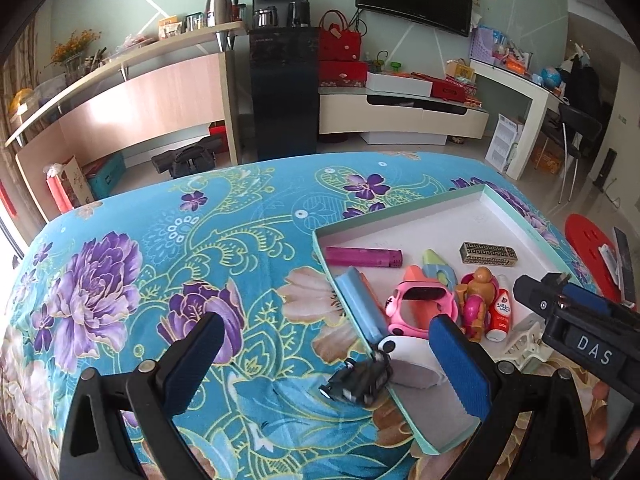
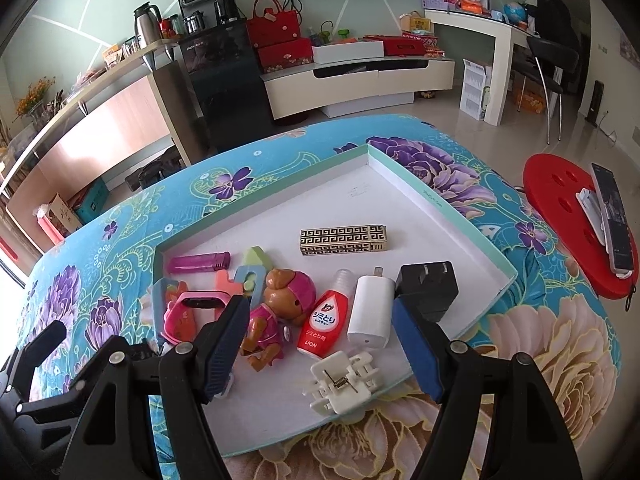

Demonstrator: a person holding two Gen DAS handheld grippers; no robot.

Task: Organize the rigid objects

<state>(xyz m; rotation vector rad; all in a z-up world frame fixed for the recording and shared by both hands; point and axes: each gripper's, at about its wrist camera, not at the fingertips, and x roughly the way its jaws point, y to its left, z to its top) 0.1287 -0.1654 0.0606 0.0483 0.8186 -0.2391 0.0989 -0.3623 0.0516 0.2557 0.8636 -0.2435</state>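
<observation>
Fingers of the right gripper (image 2: 320, 344) are standing wide and holding nothing, hanging over the near edge of the shallow tray (image 2: 440, 196) on the flowered worktop (image 2: 540, 340). Between the pads, and nearest to them, a white clip (image 2: 340, 384) is lying on the tray floor at its front edge, its long axis running roughly across the gap. Just beyond it a small red bottle (image 2: 318, 326) and a white charger (image 2: 370, 312) are lying side by side, long axes pointing away from the fingers; a black plug adapter (image 2: 428, 286) is sitting just behind the right pad. The bottle label is showing Japanese characters and the word LION.

Fingers of the left gripper (image 1: 326, 354) are also spread wide and empty. A small black toy car (image 1: 360, 380) is lying between them, hard against the tray's outer left wall — outside it, so likely the piece still to be moved in, and the left hand is the nearer one.

Further in, a brown-and-pink figure (image 2: 280, 312), a pink toy (image 2: 192, 312) and a magenta lighter (image 2: 200, 262) are crowding the left side. A gold patterned case (image 2: 344, 240) is lying crosswise, well apart — mid-tray. The right gripper's body, in the left view, is reading DAS.
</observation>
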